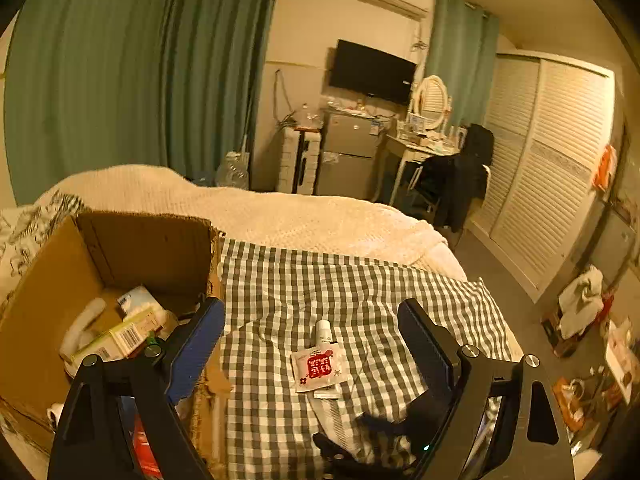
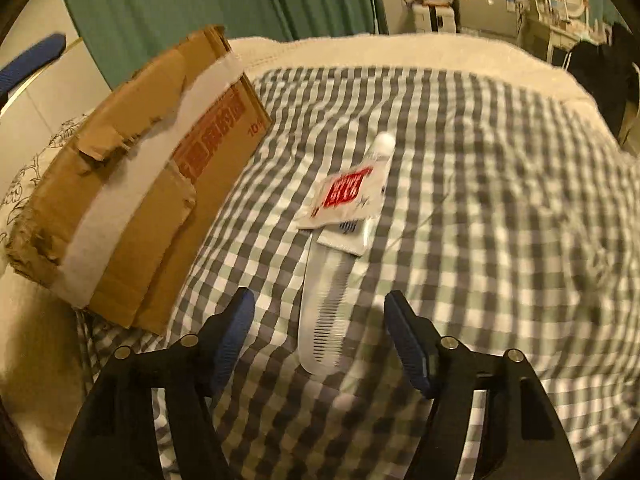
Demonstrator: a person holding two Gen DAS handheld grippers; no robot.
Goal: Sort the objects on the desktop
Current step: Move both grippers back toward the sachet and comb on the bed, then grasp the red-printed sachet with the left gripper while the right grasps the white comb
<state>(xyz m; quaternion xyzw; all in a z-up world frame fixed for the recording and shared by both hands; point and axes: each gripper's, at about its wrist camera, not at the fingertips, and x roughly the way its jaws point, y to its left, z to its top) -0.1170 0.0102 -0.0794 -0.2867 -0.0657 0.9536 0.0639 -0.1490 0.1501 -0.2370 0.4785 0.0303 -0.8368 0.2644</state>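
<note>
Left hand-held gripper point(image 1: 312, 336): jaws spread wide, blue-padded fingers point(image 1: 198, 344) angled outward, nothing between them; black finger arms and silver pivot bolts fill the lower frame of its own wrist view. Right hand-held gripper point(image 2: 320, 320): jaws likewise parted wide, blue pads point(image 2: 234, 332) facing inward, empty, pointed forward and down at a shallow tilt. A blue-padded finger of the left hand-held gripper shows at the upper left edge of the right wrist view, blurred.

Green curtains point(image 1: 140, 72) are hanging beyond the jaws, a wall television point(image 1: 372, 71) is sitting dark, warm light is washing the louvred wardrobe point(image 1: 548, 152).
</note>
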